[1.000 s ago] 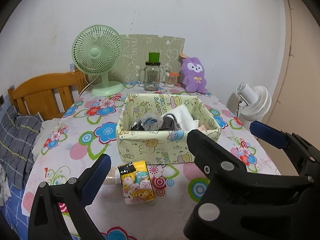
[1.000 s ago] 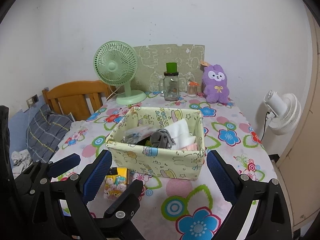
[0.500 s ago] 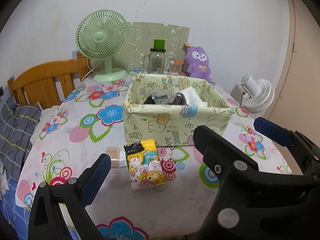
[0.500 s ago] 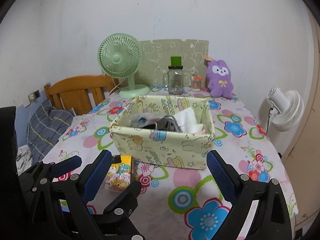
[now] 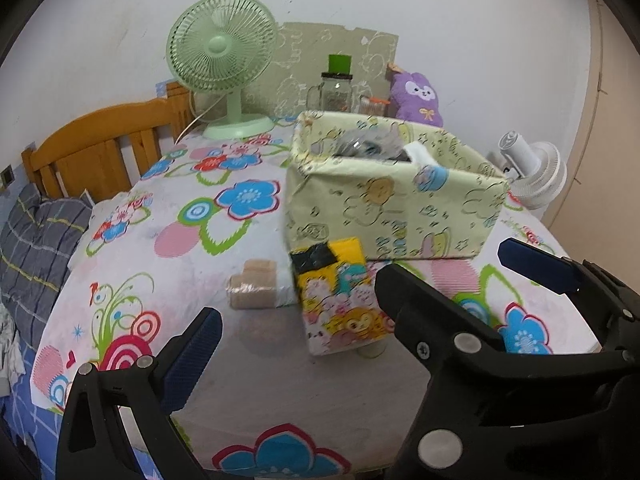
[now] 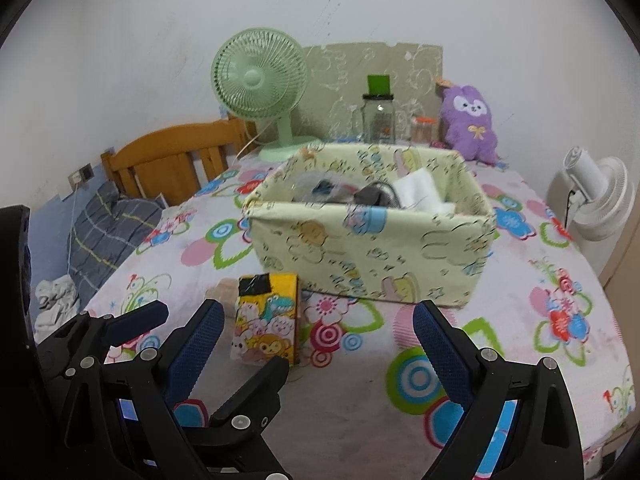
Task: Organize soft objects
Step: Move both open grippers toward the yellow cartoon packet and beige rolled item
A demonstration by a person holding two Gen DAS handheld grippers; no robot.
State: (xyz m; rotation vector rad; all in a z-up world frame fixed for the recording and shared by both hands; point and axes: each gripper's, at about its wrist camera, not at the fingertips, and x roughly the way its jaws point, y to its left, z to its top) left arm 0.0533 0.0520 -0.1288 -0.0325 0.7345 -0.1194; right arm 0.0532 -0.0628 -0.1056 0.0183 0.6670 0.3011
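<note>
- Claws first: the left claw (image 5: 352,304) hangs spread wide and holds nothing, and the right claw (image 6: 318,330) is spread wide and bare as well, low over the near edge of the table (image 6: 360,412).
- Both have come down and forward in the last second; the box (image 6: 372,252) and the pack (image 6: 267,322) now sit nearer and lower in front of them, where before the claws looked down into the box from higher up.
- Pack: a yellow cartoon tissue pack with a black tape patch, lying flat on the flowered cloth just in front of the box's near left corner, apart from both claws. The left claw lines up with it most closely.
- Beside the pack, touching or nearly so, lies a small tan roll (image 5: 256,290) in clear wrap.
- Box: the pale green fabric one already holds a grey item, a clear bag and something white.
- My reading: the drop means a pickup of the pack is starting, with the lift into the box to follow.
- Farther back stand a green fan (image 6: 262,84), a jar (image 6: 378,116) and a purple plush (image 6: 471,122) against the wall.
</note>
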